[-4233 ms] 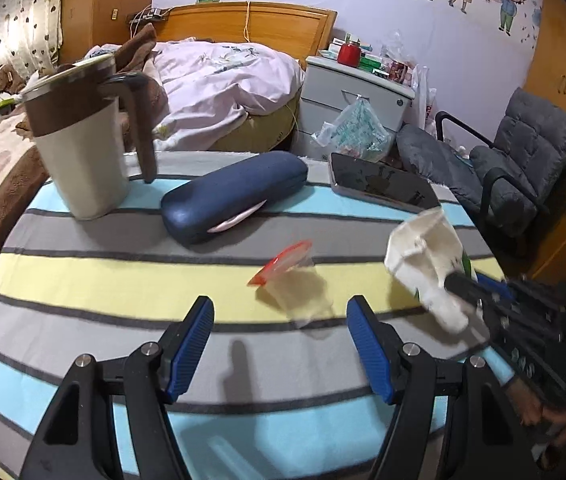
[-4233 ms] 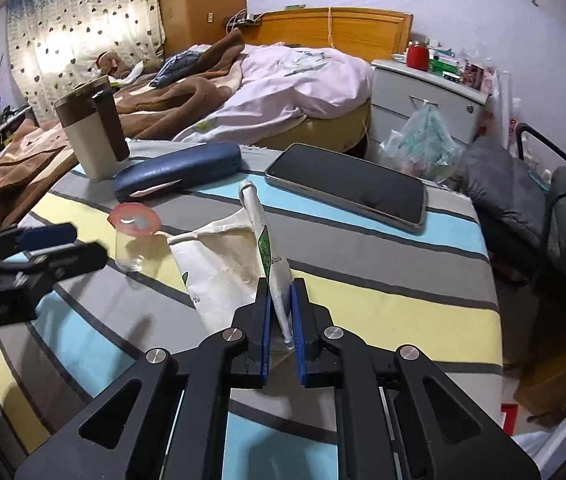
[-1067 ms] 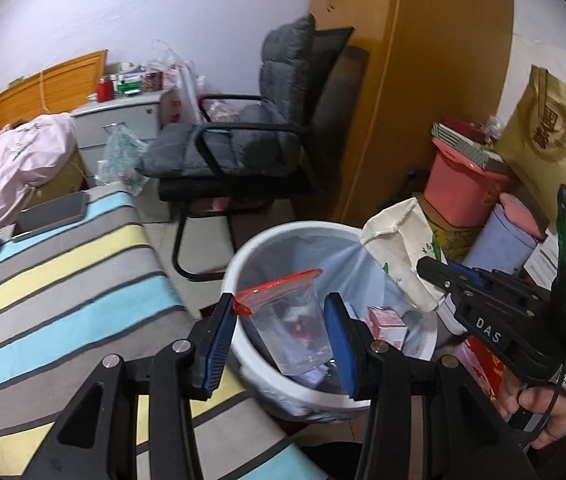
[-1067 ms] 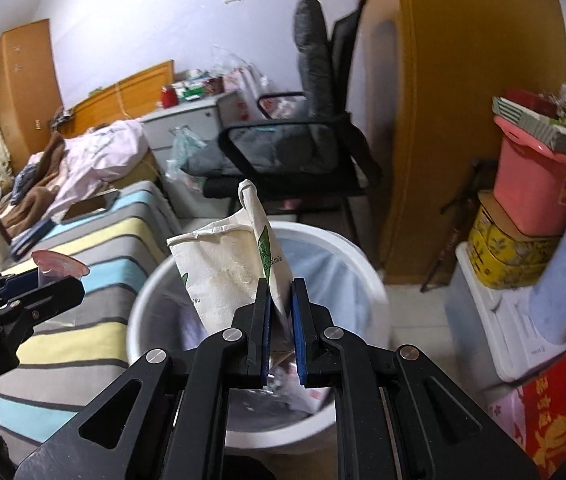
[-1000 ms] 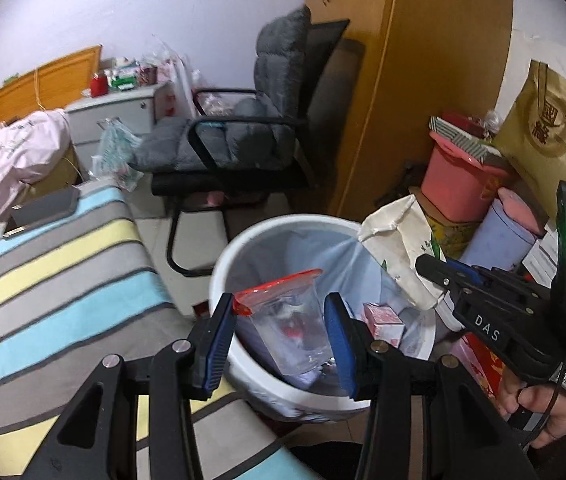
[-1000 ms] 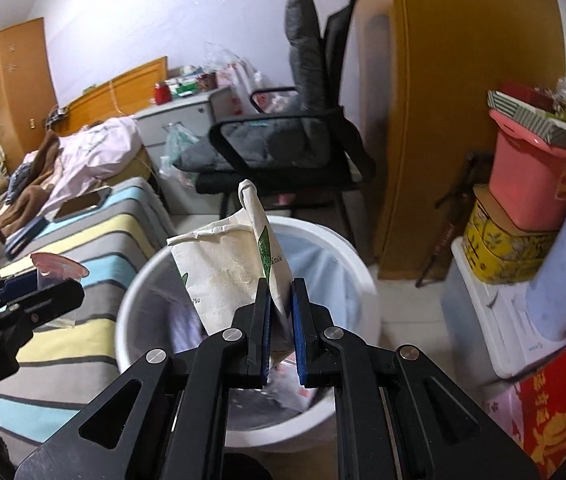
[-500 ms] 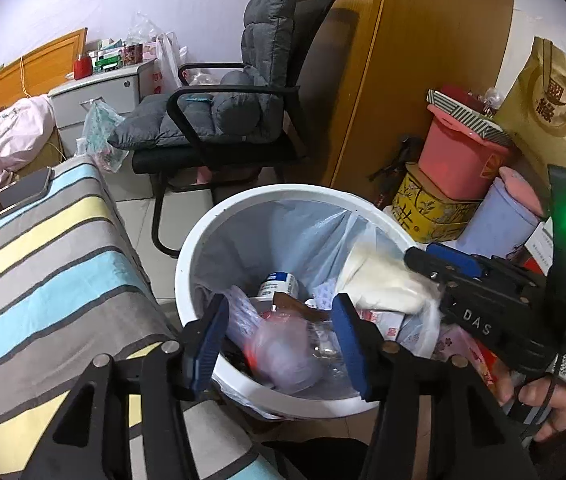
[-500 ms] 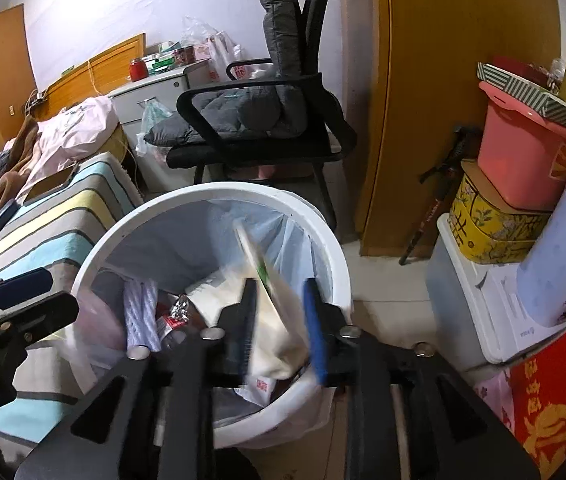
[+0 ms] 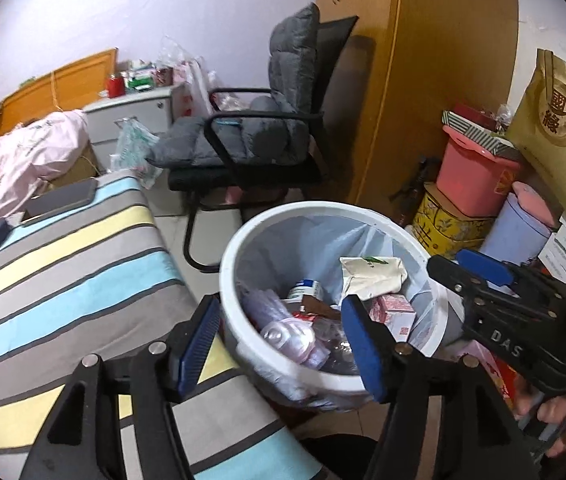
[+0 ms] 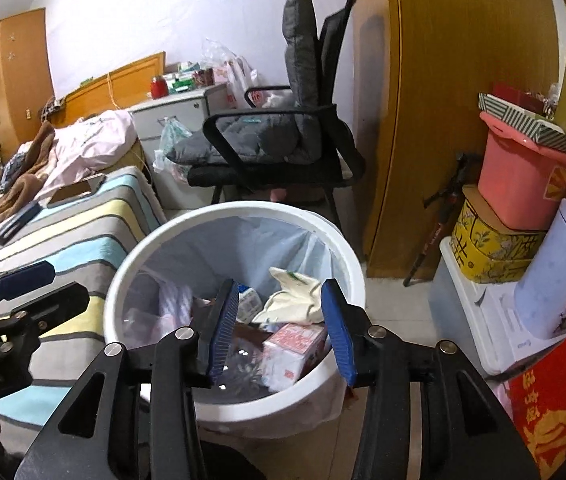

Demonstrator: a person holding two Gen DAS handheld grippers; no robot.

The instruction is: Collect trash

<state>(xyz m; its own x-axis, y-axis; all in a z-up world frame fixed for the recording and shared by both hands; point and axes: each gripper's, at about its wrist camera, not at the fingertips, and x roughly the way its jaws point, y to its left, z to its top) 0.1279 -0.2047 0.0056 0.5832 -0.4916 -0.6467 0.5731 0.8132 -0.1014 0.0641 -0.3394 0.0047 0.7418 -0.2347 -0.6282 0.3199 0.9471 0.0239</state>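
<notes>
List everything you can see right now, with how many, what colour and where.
Bin: one, white with a clear liner, on the floor by the table.
Paper bag: one, cream, in the bin on top of the trash.
Carton: one, pink and white, in the bin.
Table: one, striped cloth, left of the bin.
Phone: one, dark, on the far end of the table.
Chair: one, black with a grey cushion, behind the bin.
Bucket: one, pink, on a yellow box to the right.
Left hand-held gripper: one, black with blue pads, open and empty, above the bin's near rim.
Right hand-held gripper: one, the same, open and empty, over the bin.
</notes>
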